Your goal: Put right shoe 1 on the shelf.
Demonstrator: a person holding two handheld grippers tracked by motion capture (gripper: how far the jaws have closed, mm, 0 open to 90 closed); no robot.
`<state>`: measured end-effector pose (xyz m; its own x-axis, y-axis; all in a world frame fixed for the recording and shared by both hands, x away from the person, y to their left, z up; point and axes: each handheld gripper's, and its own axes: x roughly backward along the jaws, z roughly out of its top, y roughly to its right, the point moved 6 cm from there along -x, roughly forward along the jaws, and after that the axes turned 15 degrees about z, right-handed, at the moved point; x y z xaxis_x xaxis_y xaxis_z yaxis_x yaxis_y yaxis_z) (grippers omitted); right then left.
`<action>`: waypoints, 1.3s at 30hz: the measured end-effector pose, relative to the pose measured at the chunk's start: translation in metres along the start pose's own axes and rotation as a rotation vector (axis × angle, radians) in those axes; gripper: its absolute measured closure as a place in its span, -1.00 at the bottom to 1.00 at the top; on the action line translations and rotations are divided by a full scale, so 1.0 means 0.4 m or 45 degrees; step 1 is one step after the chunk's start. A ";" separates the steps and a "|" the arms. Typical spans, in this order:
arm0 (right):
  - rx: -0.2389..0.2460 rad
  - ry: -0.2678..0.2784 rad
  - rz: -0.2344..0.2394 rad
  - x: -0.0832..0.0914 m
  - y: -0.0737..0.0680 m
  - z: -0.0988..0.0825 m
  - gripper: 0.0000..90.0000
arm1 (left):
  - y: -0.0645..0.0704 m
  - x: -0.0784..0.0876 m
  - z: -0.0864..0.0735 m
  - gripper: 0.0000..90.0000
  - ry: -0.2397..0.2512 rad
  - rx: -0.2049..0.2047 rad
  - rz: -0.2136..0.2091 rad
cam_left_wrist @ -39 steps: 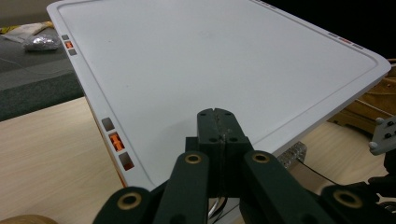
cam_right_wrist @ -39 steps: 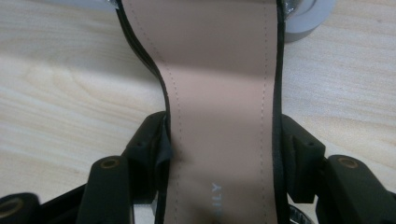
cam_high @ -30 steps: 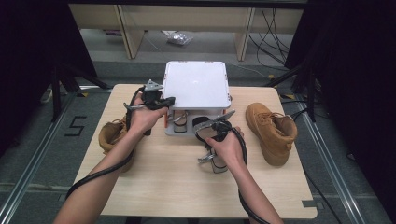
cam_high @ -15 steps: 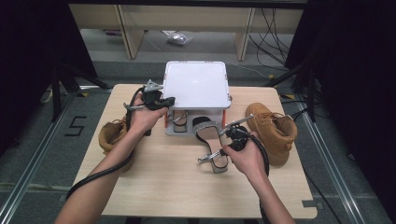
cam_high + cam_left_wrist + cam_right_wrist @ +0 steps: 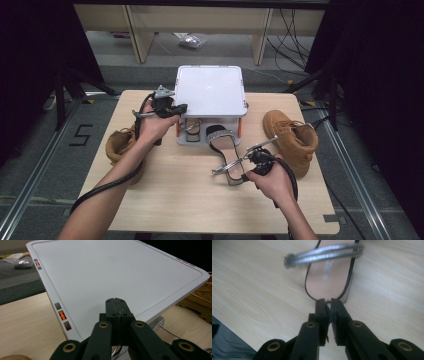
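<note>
A silver strappy sandal lies on the wooden table in front of a white-topped shoe rack. My right gripper is at the sandal's heel. In the right gripper view its jaws have just been closing and now pinch the rear edge of the heel, leaving only a thin gap. My left gripper hovers at the rack top's left front corner. In the left gripper view its jaws are shut on nothing, over the white top.
A tan boot stands to the right of the rack, and another tan boot sits at the left, partly behind my left forearm. A second sandal sits under the rack top. Bare table lies toward the front.
My right hand has moved right and toward the front, and its jaws have closed at the sandal's heel. The left hand has stayed at the rack's corner.
</note>
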<state>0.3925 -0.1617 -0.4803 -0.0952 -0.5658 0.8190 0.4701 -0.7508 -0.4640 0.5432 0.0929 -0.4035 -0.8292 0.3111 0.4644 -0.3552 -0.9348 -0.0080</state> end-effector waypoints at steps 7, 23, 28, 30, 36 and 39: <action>0.019 -0.080 -0.009 -0.052 0.017 -0.030 1.00 | -0.002 0.001 0.000 0.99 -0.008 -0.017 0.000; 0.062 -0.041 0.063 -0.126 0.002 0.009 1.00 | 0.001 0.000 0.001 1.00 -0.002 -0.005 -0.004; 0.066 0.000 0.070 -0.141 -0.010 0.033 1.00 | 0.001 0.000 0.001 1.00 -0.001 -0.005 -0.008; 0.031 0.014 0.052 -0.143 -0.019 0.041 1.00 | 0.001 0.000 0.001 0.99 -0.003 -0.003 -0.008; 0.060 0.070 0.068 -0.148 -0.042 0.077 1.00 | 0.002 0.000 0.001 1.00 0.000 -0.006 -0.009; 0.039 0.072 0.066 -0.158 -0.052 0.091 1.00 | 0.002 0.001 0.002 1.00 -0.010 -0.011 -0.005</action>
<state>0.4206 -0.0982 -0.5101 -0.1189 -0.6224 0.7736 0.5021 -0.7098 -0.4940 0.5430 0.0923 -0.4028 -0.8245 0.3135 0.4711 -0.3624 -0.9319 -0.0140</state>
